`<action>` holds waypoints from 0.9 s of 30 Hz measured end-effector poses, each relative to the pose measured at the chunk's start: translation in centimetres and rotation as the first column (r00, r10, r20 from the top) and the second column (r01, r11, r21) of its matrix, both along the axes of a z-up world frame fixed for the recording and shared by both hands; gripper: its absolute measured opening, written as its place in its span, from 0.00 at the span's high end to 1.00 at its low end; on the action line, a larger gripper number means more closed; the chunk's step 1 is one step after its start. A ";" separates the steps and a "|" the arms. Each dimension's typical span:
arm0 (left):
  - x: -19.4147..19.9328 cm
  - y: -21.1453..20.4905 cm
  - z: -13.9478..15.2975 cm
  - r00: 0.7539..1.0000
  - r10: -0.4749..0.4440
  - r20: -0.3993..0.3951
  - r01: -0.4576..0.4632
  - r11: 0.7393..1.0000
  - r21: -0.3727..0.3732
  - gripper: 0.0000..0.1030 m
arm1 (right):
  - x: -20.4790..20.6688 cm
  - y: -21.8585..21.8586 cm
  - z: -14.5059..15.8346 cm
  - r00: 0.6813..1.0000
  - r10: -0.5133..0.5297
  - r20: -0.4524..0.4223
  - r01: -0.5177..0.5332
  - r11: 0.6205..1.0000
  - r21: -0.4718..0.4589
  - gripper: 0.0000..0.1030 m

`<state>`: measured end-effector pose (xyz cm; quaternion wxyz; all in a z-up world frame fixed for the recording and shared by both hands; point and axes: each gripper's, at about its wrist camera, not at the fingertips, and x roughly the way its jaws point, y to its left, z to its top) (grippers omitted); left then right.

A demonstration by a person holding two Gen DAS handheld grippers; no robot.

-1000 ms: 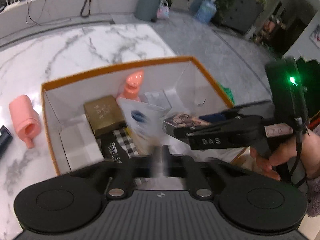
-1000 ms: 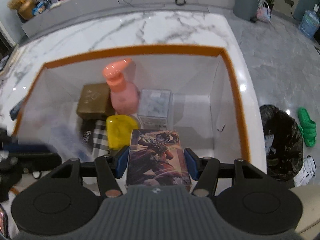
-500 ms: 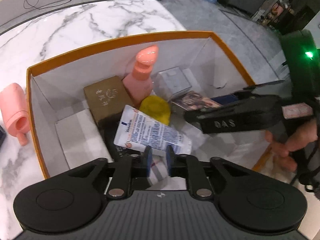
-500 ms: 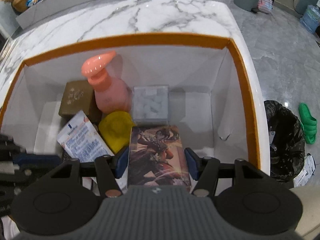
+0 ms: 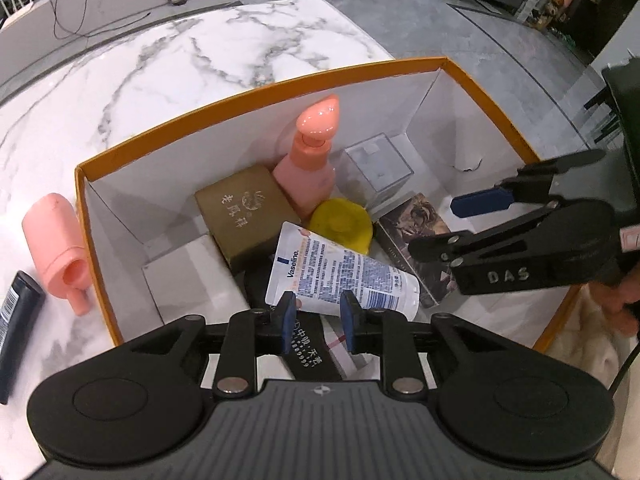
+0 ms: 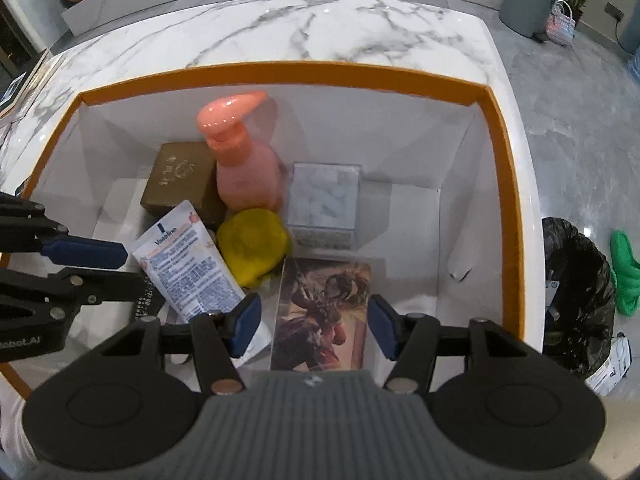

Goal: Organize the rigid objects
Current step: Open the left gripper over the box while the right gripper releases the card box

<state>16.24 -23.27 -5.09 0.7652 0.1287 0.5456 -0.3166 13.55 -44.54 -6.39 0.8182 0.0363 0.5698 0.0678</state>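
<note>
Both releases look done, so the step in hand is a clean exit, as I read it. Left gripper (image 5: pixel 316 316) has its blue pads spread, nothing between them, hanging just above the white Vaseline squeeze tube (image 5: pixel 340 274), which lies flat and loose on a black flat pack (image 5: pixel 308 356) in the white cardboard box with an orange rim (image 5: pixel 256 92). Right gripper (image 6: pixel 316 320) is spread wide around the illustrated fantasy-art card box (image 6: pixel 324 312); there are gaps on both sides, so it isn't pinching it, and the card box lies flat on the box floor. To finish well, lift each tool straight up; don't sweep sideways, because the left pads would drag the tube and the right pads would nudge the card box. The two tools sit near each other over the box, the right tool's finger reaching in across the left wrist view, so stagger the lifts. Further in: a yellow rounded lump (image 6: pixel 256 244) touching the tube and the card box corner, a brown square gift box with gold lettering (image 5: pixel 244 216), an upright salmon-pink pump bottle (image 6: pixel 244 168) whose spout stands tall and is the easiest thing to clip, and a clear plastic cube case (image 6: pixel 324 204) just beside it. Right side of the box floor is bare. Still out on the white marble countertop (image 5: pixel 224 52), left of the box: a pink plastic bottle lying on its side (image 5: pixel 56 240) and a dark flat object with a barcode (image 5: pixel 18 320) at the frame edge; likely the next picks.
</note>
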 end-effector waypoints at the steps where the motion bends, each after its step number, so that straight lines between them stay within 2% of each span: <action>1: -0.1 0.0 0.1 1.000 -0.006 0.011 0.006 1.000 -0.002 0.74 | 0.0 -0.1 0.1 1.000 0.000 -0.005 0.000 1.000 0.010 0.43; 5: -0.3 0.1 0.3 0.999 -0.037 0.040 0.036 0.999 0.013 0.74 | 0.1 0.6 0.6 0.998 0.063 -0.011 -0.062 0.994 0.090 0.43; 8: -0.2 0.2 0.4 0.997 -0.050 0.056 0.048 0.998 0.031 0.74 | 0.4 2.9 0.0 0.983 0.183 -0.020 -0.179 0.977 0.117 0.44; 12: 0.0 0.8 0.2 0.997 -0.050 0.059 0.048 0.998 0.038 0.74 | 0.7 5.9 -0.7 0.945 0.326 -0.034 -0.324 0.944 0.064 0.43; 15: 0.0 1.2 0.0 0.997 -0.046 0.055 0.044 0.999 0.025 0.74 | 1.6 6.9 -1.5 0.928 0.367 -0.067 -0.365 0.930 0.039 0.43; 22: 0.0 1.6 -0.3 0.998 -0.052 0.046 0.052 0.999 0.004 0.74 | 3.7 5.8 -3.0 0.938 0.311 -0.152 -0.298 0.949 0.102 0.48; 27: 0.0 1.7 -0.5 0.998 -0.055 0.039 0.056 0.998 -0.015 0.74 | 3.4 4.1 -3.7 0.944 0.180 -0.277 -0.136 0.976 0.171 0.53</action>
